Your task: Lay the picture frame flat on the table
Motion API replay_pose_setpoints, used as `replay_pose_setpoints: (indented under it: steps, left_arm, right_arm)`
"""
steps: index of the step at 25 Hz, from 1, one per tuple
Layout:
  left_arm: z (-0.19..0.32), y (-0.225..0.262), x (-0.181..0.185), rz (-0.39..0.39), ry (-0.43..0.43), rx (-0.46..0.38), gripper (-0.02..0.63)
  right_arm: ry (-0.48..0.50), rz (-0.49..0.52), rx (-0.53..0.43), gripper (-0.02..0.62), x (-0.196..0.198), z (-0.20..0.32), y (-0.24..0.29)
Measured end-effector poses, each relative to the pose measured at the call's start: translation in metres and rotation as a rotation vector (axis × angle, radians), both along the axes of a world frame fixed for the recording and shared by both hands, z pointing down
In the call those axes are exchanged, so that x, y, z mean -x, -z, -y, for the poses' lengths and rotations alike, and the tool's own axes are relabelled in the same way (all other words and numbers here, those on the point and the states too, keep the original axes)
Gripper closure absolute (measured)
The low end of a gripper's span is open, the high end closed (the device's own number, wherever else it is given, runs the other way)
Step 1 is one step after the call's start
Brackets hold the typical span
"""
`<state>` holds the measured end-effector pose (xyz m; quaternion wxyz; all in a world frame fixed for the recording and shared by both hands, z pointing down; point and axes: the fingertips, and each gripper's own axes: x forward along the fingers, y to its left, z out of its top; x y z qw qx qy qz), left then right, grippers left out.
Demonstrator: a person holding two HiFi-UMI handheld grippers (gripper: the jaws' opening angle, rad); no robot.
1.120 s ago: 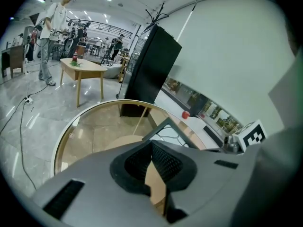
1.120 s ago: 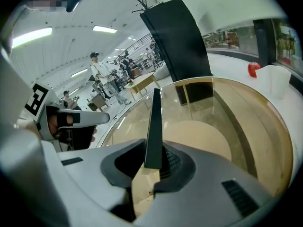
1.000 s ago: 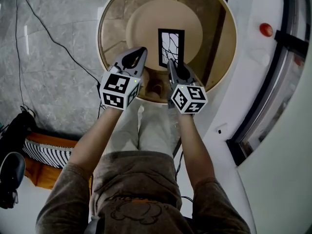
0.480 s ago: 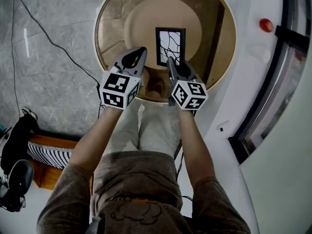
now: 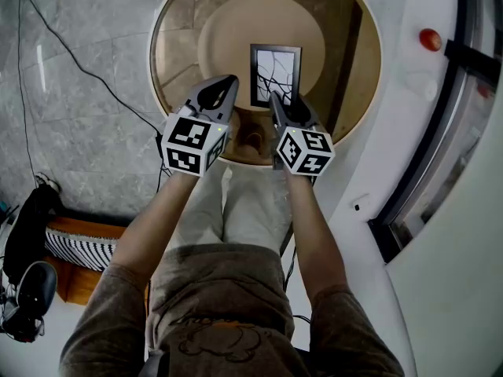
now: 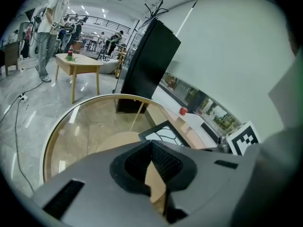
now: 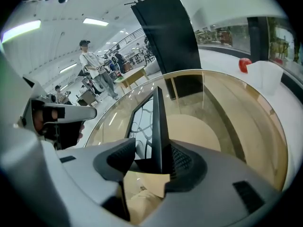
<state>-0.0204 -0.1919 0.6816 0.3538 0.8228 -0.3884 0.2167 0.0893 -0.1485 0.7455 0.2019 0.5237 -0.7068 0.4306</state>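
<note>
The grey stone floor [image 5: 78,155] extended to the left of the left gripper [image 5: 229,80]; a white curved ledge [image 5: 409,124] ran to the right of the right gripper [image 5: 276,100]; the round glass table [image 5: 174,53] lay below and ahead of both sets of fingertips, its beige base [image 5: 228,38] showing through the glass beyond them; a tall black panel [image 6: 149,60] stood past the table's far rim, well ahead of the fingers; the left gripper was closed, its fingertips together with nothing between them, over the near part of the glass; the right gripper's jaws had just been opening and stood apart, with the near end of the picture frame [image 5: 275,71] between them; the left-hand pad stood clear of the frame, the right-hand pad just beside it, and contact there could not be determined; the frame reached away from the right fingertips over the beige base, and lay ahead and to the right of the left fingertips, apart from them; its face, white with dark branching lines, was turned up toward the head view, while the right gripper view showed it nearly edge-on; whether it rested fully flat on the glass could not be determined; a small red object [image 5: 430,45] sat on the ledge, well to the right of the right fingers.
</note>
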Motion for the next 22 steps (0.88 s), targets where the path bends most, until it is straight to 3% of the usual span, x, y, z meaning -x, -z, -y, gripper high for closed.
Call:
replay_pose_setpoints:
  steps: [22]
  left_arm:
    - [0.002,-0.008,-0.011,-0.007,-0.003,0.023,0.588]
  right_arm:
    - [0.028,-0.053,0.052,0.339,-0.002,-0.002,-0.012]
